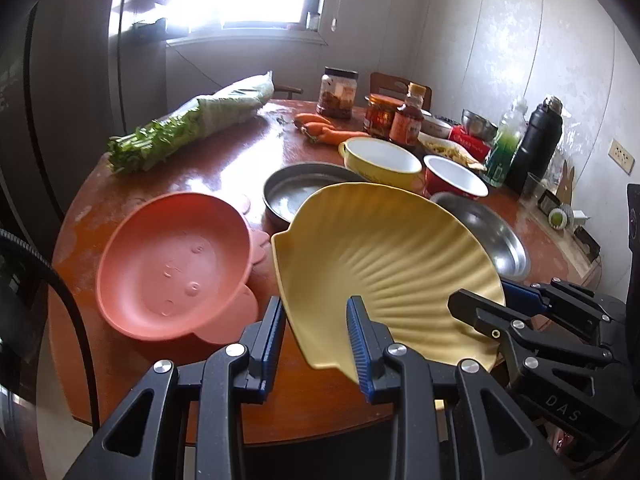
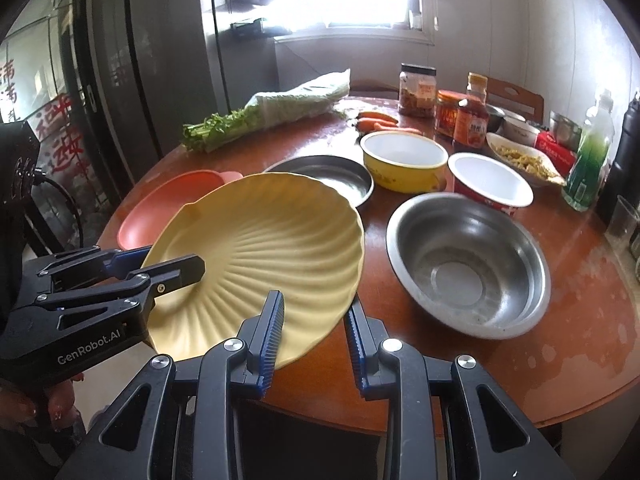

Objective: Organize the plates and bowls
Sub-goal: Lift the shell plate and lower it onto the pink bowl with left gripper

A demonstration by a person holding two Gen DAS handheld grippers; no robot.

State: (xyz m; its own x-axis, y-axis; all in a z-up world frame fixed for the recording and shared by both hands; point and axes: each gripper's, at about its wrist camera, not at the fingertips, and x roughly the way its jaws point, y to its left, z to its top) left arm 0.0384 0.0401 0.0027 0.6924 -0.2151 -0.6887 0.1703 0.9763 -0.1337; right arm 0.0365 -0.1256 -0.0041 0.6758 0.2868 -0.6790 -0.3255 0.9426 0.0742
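Both sets of jaws are narrowed onto the rim of the yellow shell-shaped plate (image 2: 264,248), the left gripper (image 1: 318,336) pinching its near left edge and the right gripper (image 2: 314,328) its near right edge, so the plate hangs tilted above the near part of the desk (image 2: 580,320) between the two.

Sorting looks to be at an early stage. Apart from the plate in the air, every dish sits on its own: none appears stacked or grouped by kind. A pink plate (image 1: 176,268) lies at the near left, just beside the lifted plate. Behind it rests a shallow metal pan (image 2: 324,174), and at the right a large steel bowl (image 2: 468,264). Farther back stand a yellow enamel bowl (image 2: 404,160) and a red bowl with a white inside (image 2: 490,184), close together. What remains, as I judge it, is to nest plates with plates and bowls with bowls.

All of these vessels look empty; the steel bowl shows only some smears. A white dish (image 2: 524,158) at the far right holds pale yellow food. Jars and sauce bottles (image 2: 472,116) stand along the far side, with carrots (image 2: 376,122) and a wrapped bunch of greens (image 2: 272,114) toward the far left.
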